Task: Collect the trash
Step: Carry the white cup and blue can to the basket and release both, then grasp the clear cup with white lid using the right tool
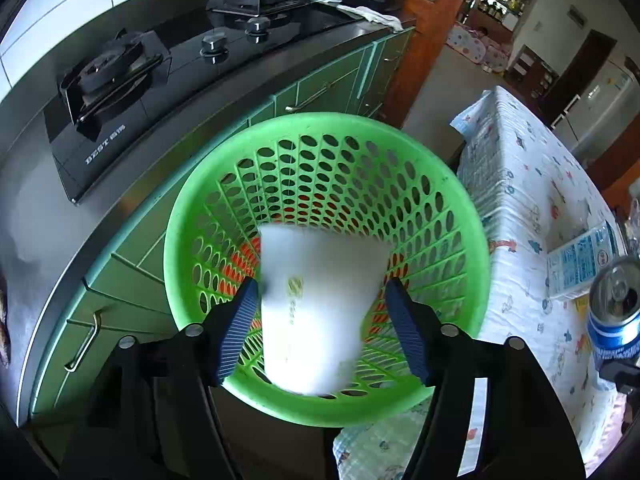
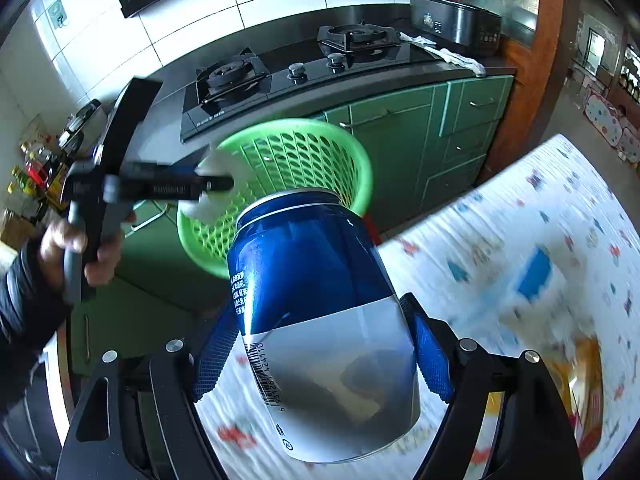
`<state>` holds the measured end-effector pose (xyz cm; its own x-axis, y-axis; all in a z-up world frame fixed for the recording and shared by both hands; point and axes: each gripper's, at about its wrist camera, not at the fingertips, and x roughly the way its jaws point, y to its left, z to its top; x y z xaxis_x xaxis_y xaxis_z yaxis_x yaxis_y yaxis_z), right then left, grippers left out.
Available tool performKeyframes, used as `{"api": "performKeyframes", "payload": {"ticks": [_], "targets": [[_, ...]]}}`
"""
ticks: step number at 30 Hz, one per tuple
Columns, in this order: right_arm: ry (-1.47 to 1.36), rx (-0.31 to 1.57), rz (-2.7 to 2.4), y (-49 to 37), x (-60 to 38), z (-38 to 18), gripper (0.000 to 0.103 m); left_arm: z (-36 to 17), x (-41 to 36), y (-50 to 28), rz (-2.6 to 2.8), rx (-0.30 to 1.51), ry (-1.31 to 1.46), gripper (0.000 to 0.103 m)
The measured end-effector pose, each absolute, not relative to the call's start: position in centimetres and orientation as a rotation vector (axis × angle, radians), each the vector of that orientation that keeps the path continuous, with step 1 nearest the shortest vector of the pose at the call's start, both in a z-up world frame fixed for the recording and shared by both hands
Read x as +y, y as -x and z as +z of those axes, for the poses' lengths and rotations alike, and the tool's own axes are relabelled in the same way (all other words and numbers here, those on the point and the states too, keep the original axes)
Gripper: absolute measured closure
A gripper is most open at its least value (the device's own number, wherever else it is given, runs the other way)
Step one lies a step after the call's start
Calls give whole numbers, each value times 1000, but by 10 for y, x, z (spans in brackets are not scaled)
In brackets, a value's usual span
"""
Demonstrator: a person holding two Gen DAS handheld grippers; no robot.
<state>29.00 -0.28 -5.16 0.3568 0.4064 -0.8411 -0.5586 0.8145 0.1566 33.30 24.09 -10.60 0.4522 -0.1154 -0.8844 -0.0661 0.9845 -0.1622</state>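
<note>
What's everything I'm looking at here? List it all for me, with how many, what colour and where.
basket: one, green, on the floor between the cabinets and the table.
cup: one, white, blurred, over the basket mouth between the left gripper's pads, gaps at both sides.
can: one, blue and silver, clamped in the right gripper.
carton: one, white and blue, lying on the table.
table: one, white patterned cloth, right of the basket.
stove: one, black, two burners, on the counter.
cabinets: several doors, green, under the counter.
cloth: one, white, beside the stove.
cooker: one, dark, far end of the counter.
left gripper: black, blue pads, open.
right gripper: black, blue pads, shut on the can.
hand: one, holding the left gripper's handle.
</note>
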Motion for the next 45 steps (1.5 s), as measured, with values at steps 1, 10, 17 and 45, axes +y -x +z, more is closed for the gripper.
{"api": "performKeyframes", "payload": {"ticks": [1,10,17,45], "targets": [[164,1031,628,-296,3,-51,27,-108,245,-333,-27,1102,192,24],[135,1027,648,-340,50,-53,27,-113,269,-322,-16,1088,239,19],[150,1049,661,-369,95,-68,26,-110,288,-305,11,1074,277,16],[85,938,545,-266,-22,-40,17,-86,222,-263,-63,1031,206,15]]}}
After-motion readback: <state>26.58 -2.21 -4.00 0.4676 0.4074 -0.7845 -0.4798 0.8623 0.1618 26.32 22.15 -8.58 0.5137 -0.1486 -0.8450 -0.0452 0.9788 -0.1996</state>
